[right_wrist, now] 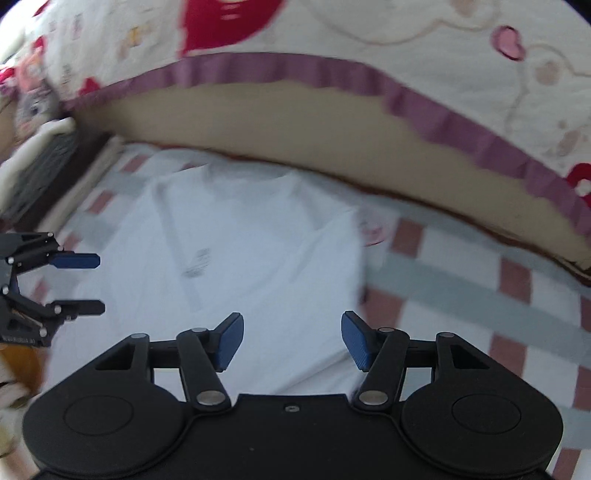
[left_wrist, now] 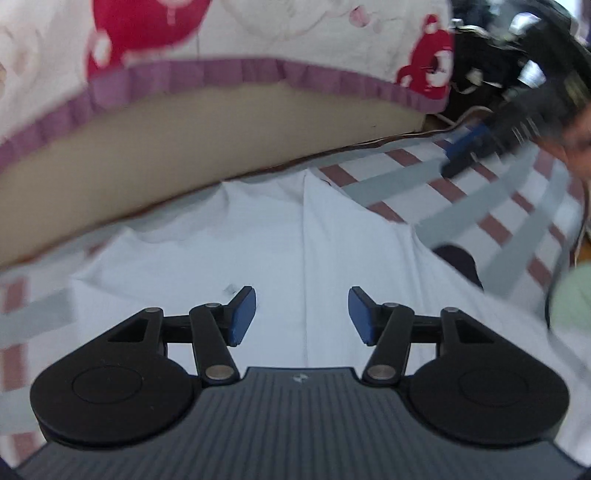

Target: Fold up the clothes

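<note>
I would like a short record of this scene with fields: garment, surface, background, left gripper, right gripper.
garment: white garment, lying partly folded on the surface
surface: checked cloth with red and grey stripes
background: cartoon-print blanket with purple trim, hanging over a beige edge
left gripper: jaws open, nothing between them, above the garment
right gripper: jaws open, empty, above the garment's edge

I see a plain white shirt (right_wrist: 258,258) w/ a small grey mark, lying on a checked sheet (right_wrist: 461,280): white ground, grey-blue bands, brick-red squares. Along the sheet's far edge, a tan mattress side (right_wrist: 295,125). Above it, a cream blanket (left_wrist: 258,33) w/ red cartoon prints & purple trim. Both grippers (left_wrist: 302,314) (right_wrist: 291,338) black, blue pads.
</note>
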Demonstrator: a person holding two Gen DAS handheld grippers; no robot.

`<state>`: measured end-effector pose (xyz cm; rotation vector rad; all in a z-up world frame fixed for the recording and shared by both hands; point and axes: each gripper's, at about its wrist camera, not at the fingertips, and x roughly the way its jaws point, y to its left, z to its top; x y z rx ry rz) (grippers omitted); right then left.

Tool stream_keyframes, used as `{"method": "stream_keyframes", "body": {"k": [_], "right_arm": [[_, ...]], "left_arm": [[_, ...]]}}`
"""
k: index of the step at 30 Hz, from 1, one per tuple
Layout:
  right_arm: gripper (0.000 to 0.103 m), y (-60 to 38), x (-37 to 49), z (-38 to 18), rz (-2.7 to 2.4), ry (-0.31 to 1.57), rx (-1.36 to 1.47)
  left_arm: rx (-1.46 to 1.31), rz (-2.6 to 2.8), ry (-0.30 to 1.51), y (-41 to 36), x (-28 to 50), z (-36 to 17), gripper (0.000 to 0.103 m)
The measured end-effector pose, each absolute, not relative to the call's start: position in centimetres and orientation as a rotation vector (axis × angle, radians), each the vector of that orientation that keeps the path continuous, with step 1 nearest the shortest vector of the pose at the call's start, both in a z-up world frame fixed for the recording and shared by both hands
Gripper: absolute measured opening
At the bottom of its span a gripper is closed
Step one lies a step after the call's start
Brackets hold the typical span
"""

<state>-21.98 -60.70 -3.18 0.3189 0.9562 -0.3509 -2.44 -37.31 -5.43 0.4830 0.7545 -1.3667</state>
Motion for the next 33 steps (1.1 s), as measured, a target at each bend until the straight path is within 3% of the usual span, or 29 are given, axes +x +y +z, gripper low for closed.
{"method": "stream_keyframes", "body": {"k": [2,3,4,5,6,11,13,20,22,23,24,25,28,29,30,32,33], "right_arm": [[0.061,-61.4,-22.7,-6.3,-0.388,0.932,0.288],[0.047,-61.7,-23.1,-8.1,-0.394,0.923,0.281],[0.025,-61.8,-23.5,-9.8,-0.393,0.915,0.262],[0.012,-61.9,-23.5,-11.3,-0.386,0.908,0.227],[0.006,-61.8,-23.6,-12.7,-0.383,0.907,0.192],[0.012,-62.4,-25.0,-15.4,-0.409,0.911,0.214],[0.034,-62.6,-25.8,-14.8,-0.412,0.881,0.244],[0.034,-61.6,-26.0,-14.5,-0.351,0.989,0.148],[0.034,-62.1,-25.8,-15.2,-0.326,0.962,0.166],[0.034,-62.4,-25.5,-15.6,-0.320,0.944,0.182],[0.034,-62.8,-25.2,-16.1,-0.334,0.932,0.201],[0.034,-63.2,-24.8,-16.6,-0.355,0.921,0.224],[0.034,-64.1,-24.0,-18.0,-0.404,0.887,0.297],[0.029,-64.2,-23.9,-18.2,-0.413,0.873,0.305],[0.007,-64.0,-24.0,-18.2,-0.418,0.856,0.291],[0.007,-64.1,-24.5,-17.8,-0.443,0.812,0.304],[0.007,-64.2,-24.9,-17.6,-0.455,0.790,0.321]], "left_arm": [[0.435,-1.356,0.819,-41.1,-1.0,-6.9,0.055],[0.412,-1.347,0.844,-43.0,-0.3,-7.7,0.055],[0.389,-1.338,0.878,-44.7,0.5,-8.5,0.055],[0.363,-1.329,0.914,-46.5,1.3,-9.4,0.055],[0.314,-1.312,0.976,-48.3,2.4,-10.4,0.055],[0.225,-1.257,1.050,-55.2,4.3,-13.2,0.054],[0.292,-1.292,1.040,-58.0,3.4,-13.6,0.055],[0.558,-1.261,0.905,-63.8,0.4,-16.7,0.070],[0.625,-1.262,0.856,-64.9,-0.3,-17.3,0.069],[0.644,-1.289,0.818,-65.2,-0.7,-17.4,0.046],[0.675,-1.331,0.787,-65.6,-1.5,-17.2,0.017],[0.695,-1.340,0.775,-65.9,-2.1,-16.9,0.011],[0.711,-1.365,0.703,-66.2,-3.8,-15.9,0.007],[0.694,-1.368,0.676,-66.1,-4.0,-15.6,0.007],[0.654,-1.368,0.669,-66.0,-3.8,-15.3,0.007],[0.537,-1.331,0.696,-65.4,-2.5,-15.6,0.008],[0.480,-1.309,0.710,-65.1,-1.8,-15.7,0.015]]}}
